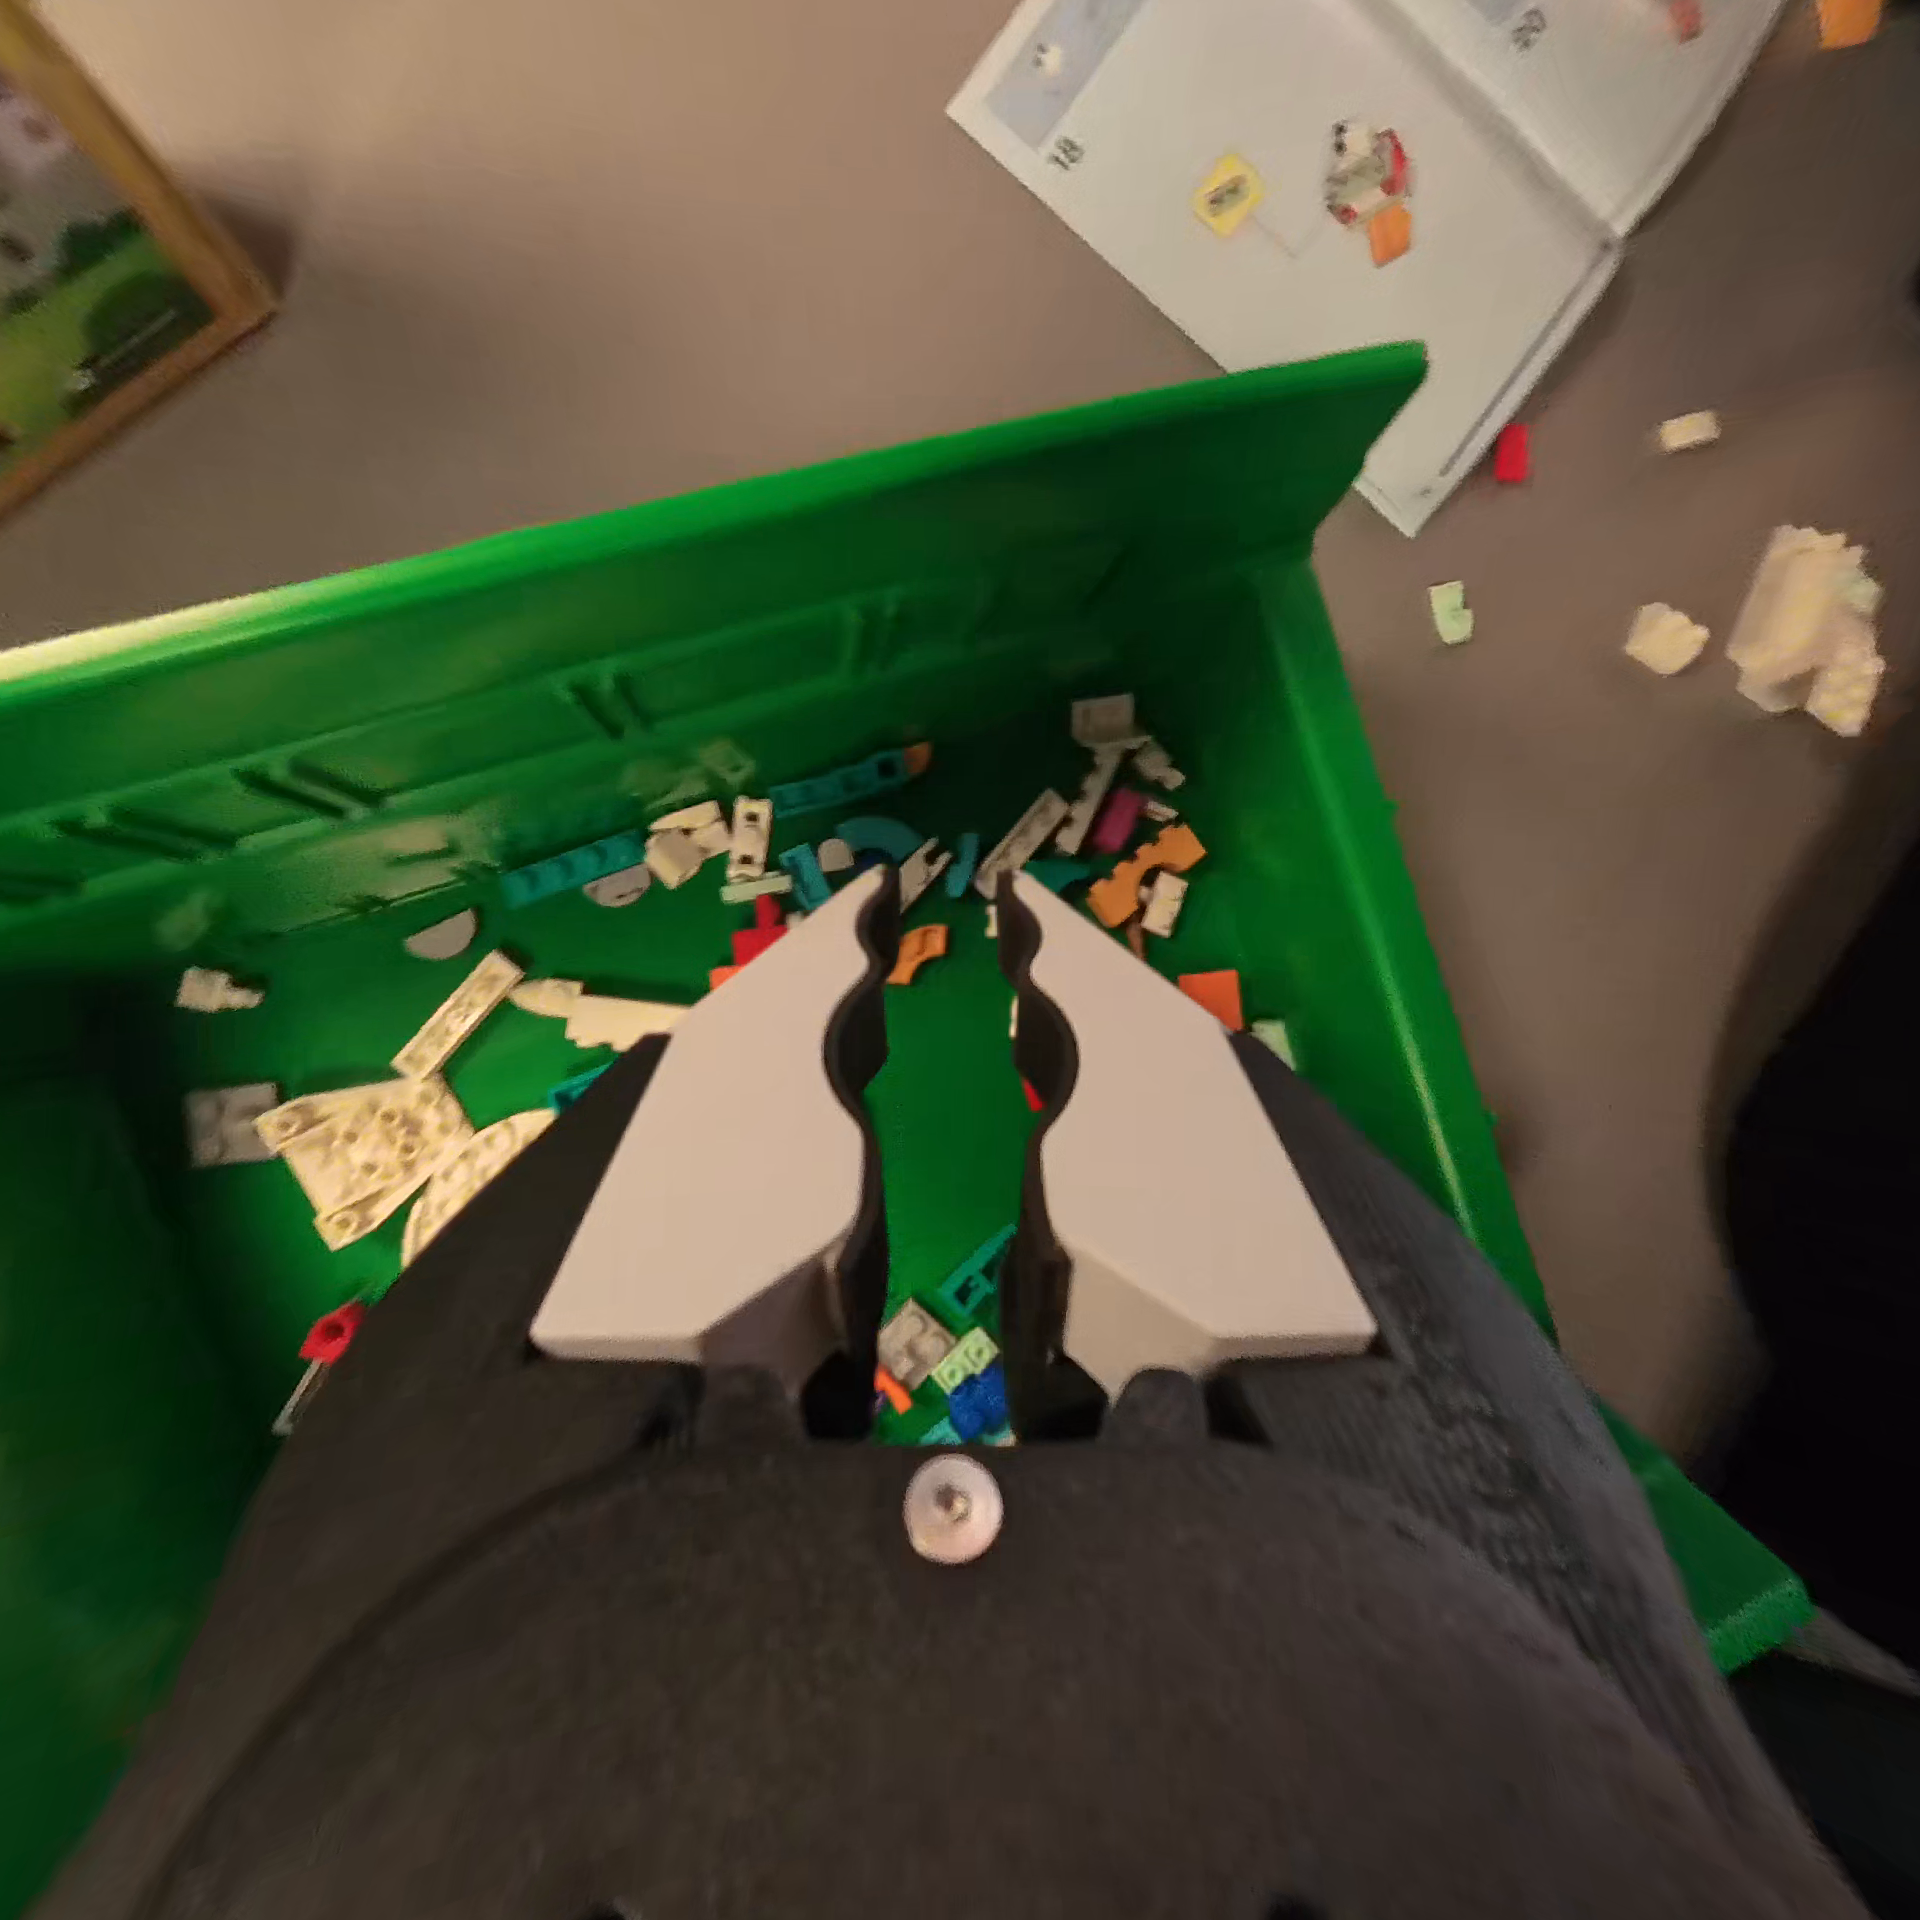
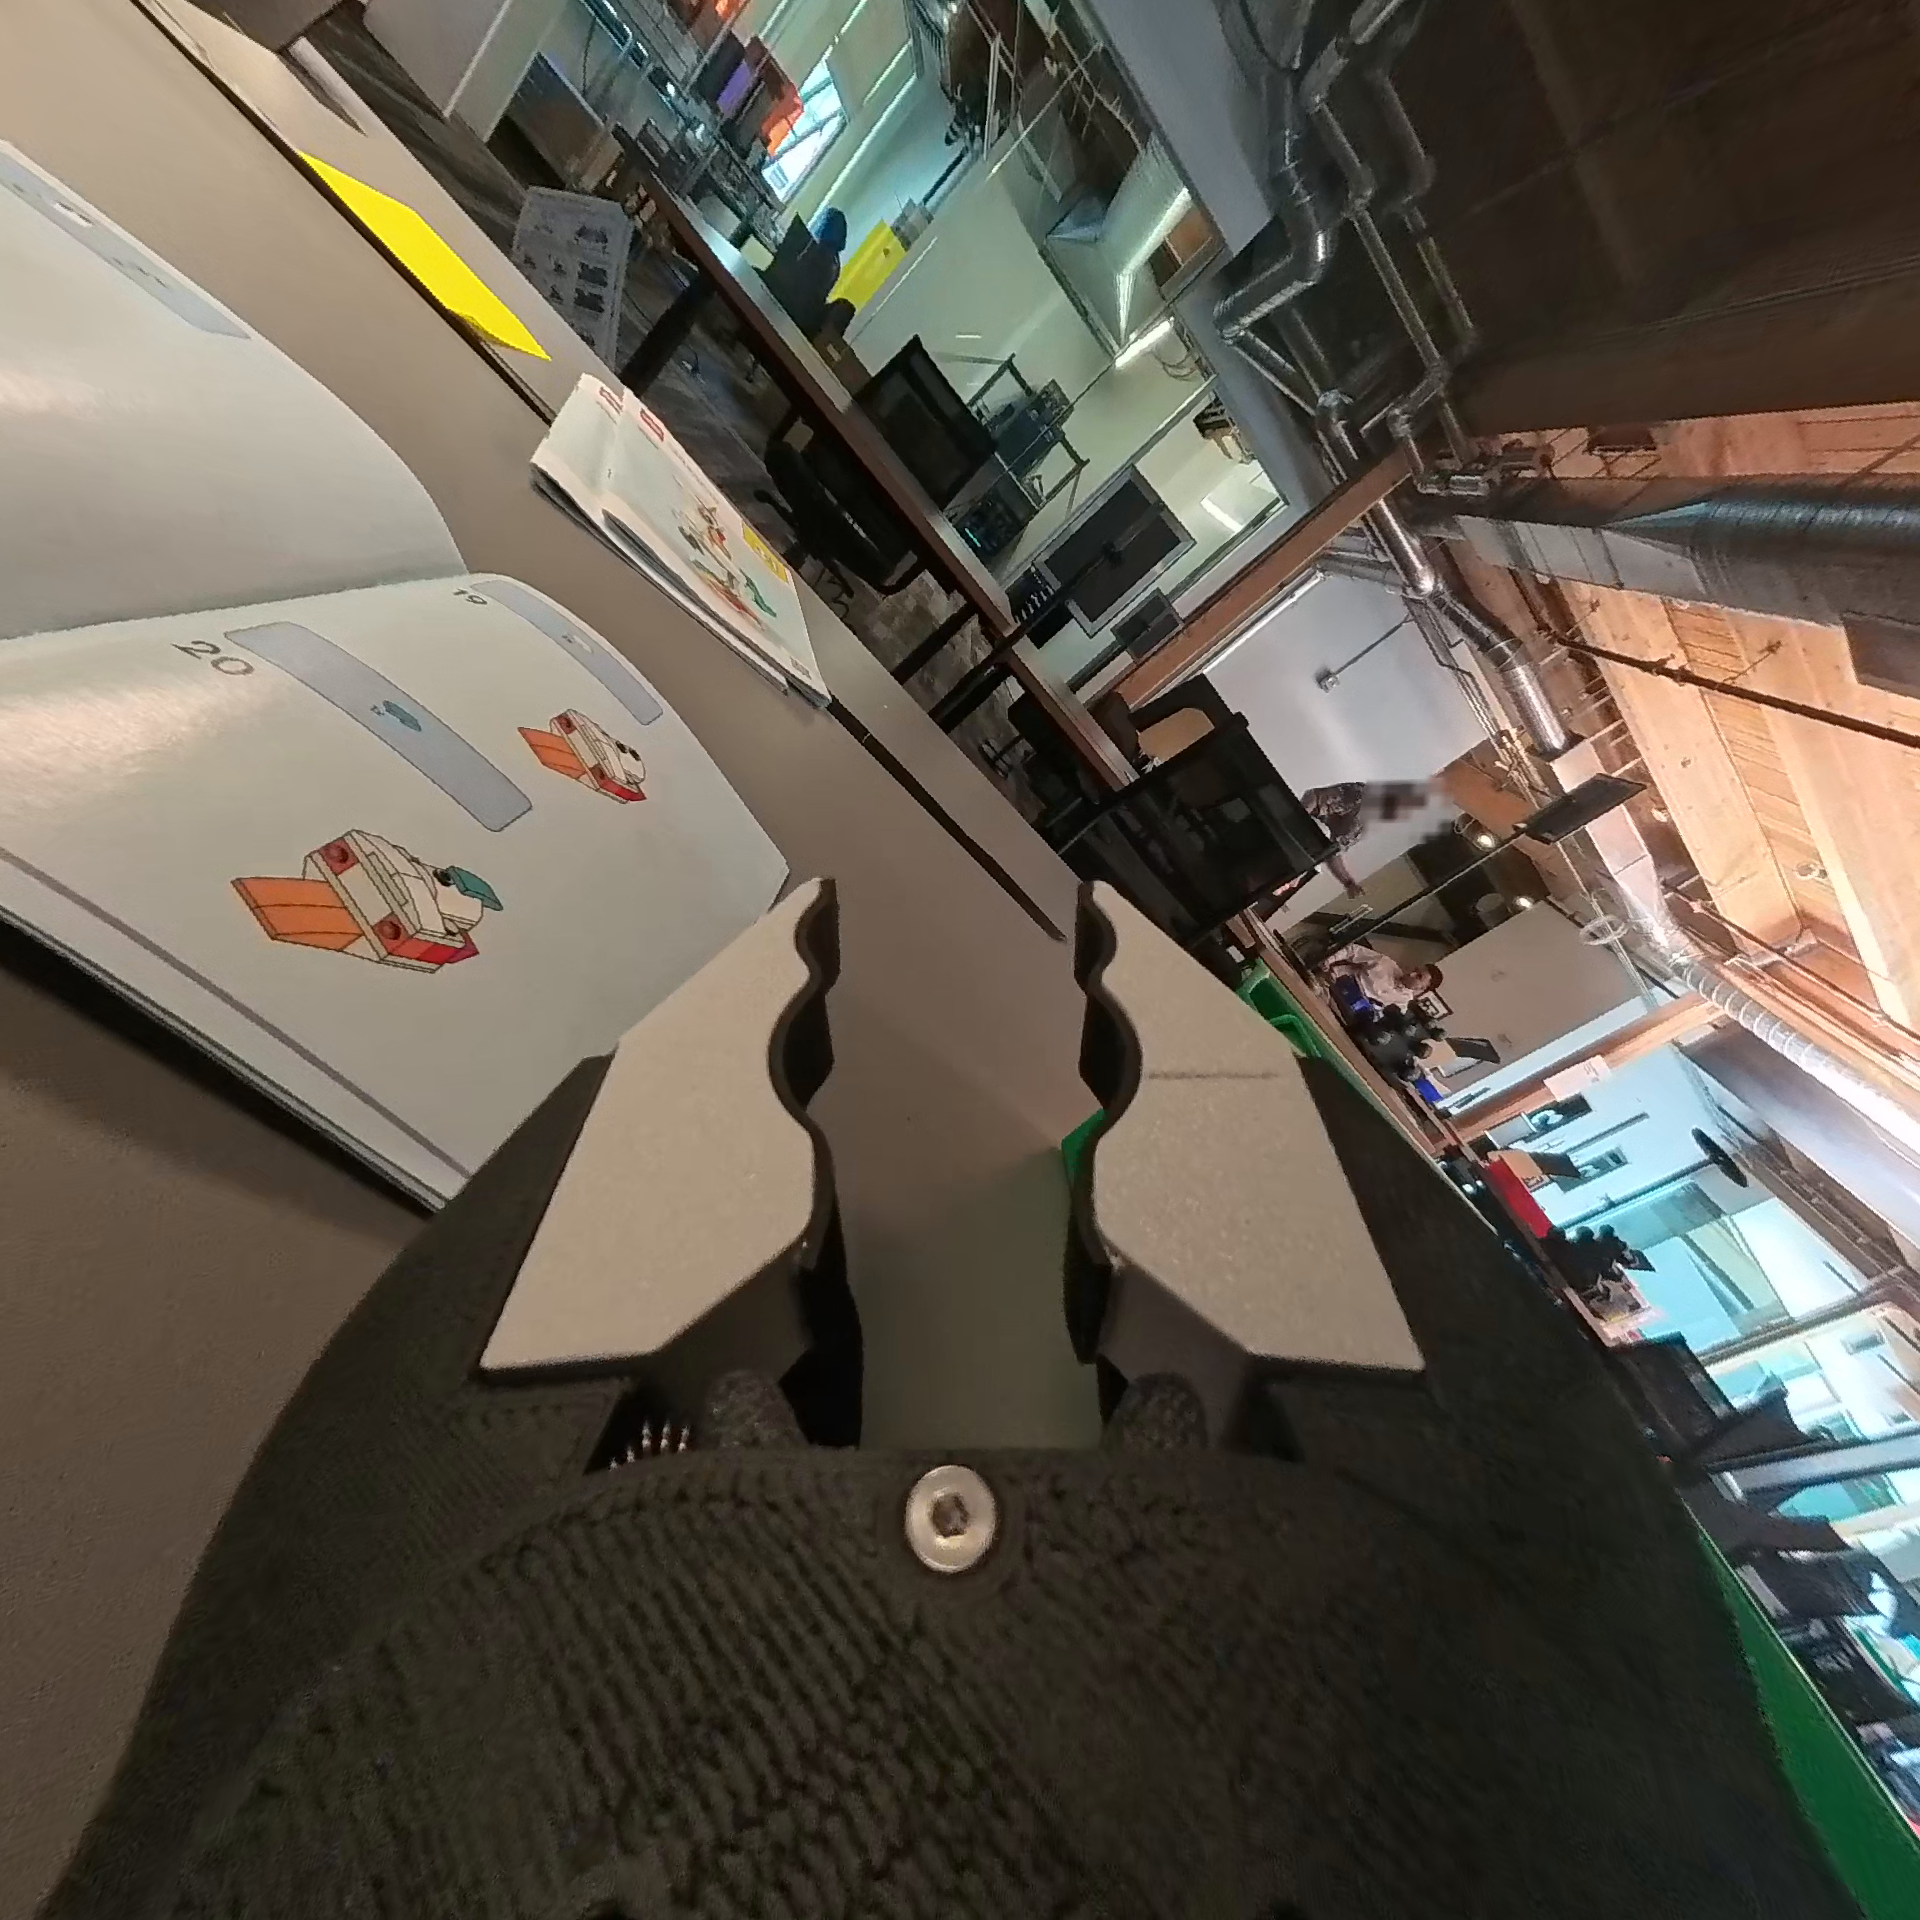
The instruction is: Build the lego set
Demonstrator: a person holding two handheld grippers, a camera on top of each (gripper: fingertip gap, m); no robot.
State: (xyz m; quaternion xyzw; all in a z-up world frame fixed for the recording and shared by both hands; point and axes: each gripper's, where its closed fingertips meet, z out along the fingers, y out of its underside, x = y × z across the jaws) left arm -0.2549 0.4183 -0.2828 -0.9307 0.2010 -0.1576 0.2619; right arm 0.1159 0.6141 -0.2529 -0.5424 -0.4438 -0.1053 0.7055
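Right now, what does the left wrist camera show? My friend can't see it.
The left gripper, fingers open and empty, points into a green plastic bin of small loose lego pieces. Beyond the bin, an open white instruction booklet lies on the grey table.

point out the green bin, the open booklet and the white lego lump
green bin [image 1: 727, 582]: left wrist view, far rim
open booklet [image 1: 1299, 135]: left wrist view, left page
white lego lump [image 1: 1808, 644]: left wrist view, its middle
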